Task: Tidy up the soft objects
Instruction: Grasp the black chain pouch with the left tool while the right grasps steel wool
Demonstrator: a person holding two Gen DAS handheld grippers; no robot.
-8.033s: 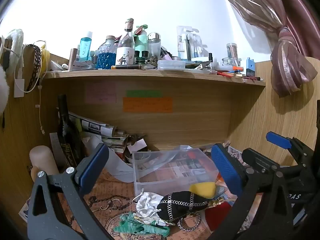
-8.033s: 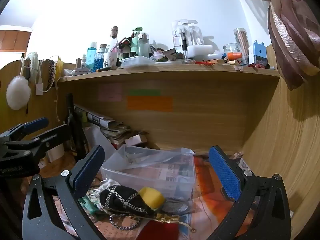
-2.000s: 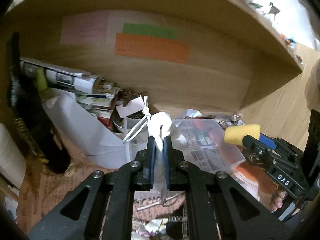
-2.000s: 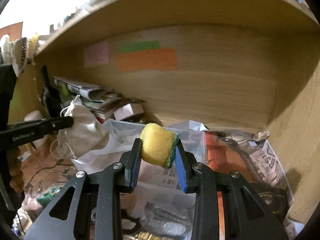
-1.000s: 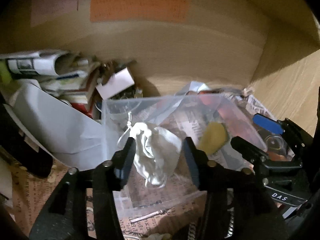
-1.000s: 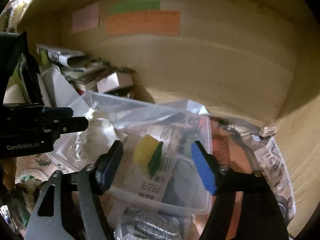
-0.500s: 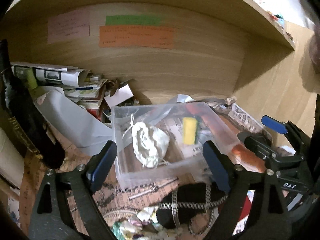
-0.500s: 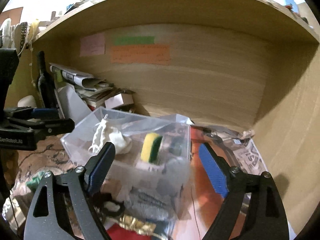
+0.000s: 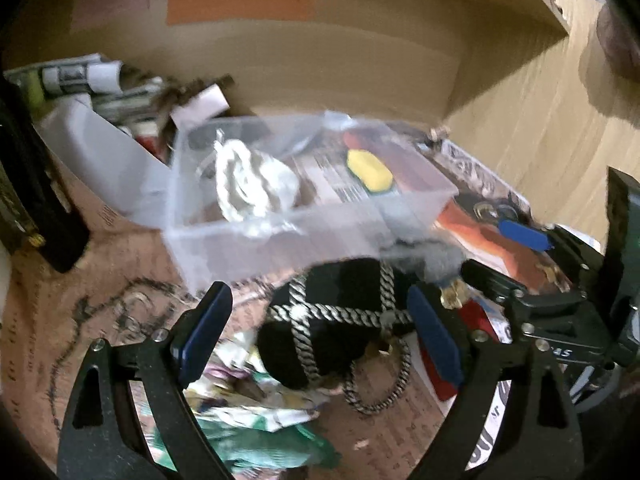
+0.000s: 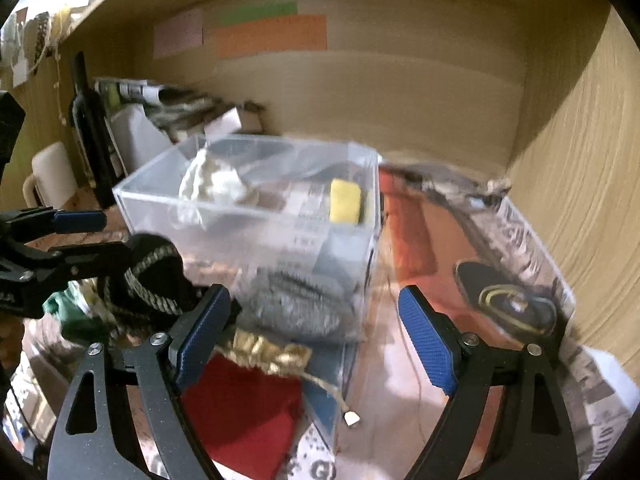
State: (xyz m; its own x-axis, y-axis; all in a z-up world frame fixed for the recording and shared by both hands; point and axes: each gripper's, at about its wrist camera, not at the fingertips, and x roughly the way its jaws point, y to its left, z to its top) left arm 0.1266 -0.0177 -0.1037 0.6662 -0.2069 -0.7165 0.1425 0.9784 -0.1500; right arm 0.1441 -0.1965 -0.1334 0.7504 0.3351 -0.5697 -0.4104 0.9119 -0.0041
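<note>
A clear plastic bin (image 9: 304, 236) (image 10: 312, 240) holds a white cloth pouch (image 9: 252, 184) (image 10: 212, 180) and a yellow sponge (image 9: 368, 170) (image 10: 345, 201). My left gripper (image 9: 320, 334) is open and empty, its fingers on either side of a black pouch wrapped in silver chain (image 9: 332, 320) (image 10: 152, 276) in front of the bin. My right gripper (image 10: 316, 336) is open and empty above a grey scrubber (image 10: 296, 300), a gold and red pouch (image 10: 248, 396) below it. A green crumpled cloth (image 9: 256, 432) lies near the left gripper.
Stacked papers and a white box (image 9: 108, 92) sit at the back left beside a dark bottle (image 9: 28, 184). Wooden walls close the back and right. Newspaper and a black disc (image 10: 508, 300) lie right of the bin. A white mug (image 10: 48, 176) stands far left.
Both grippers have dropped down and pulled back from the bin, now open over the items in front of it. The white pouch and sponge stay in the bin.
</note>
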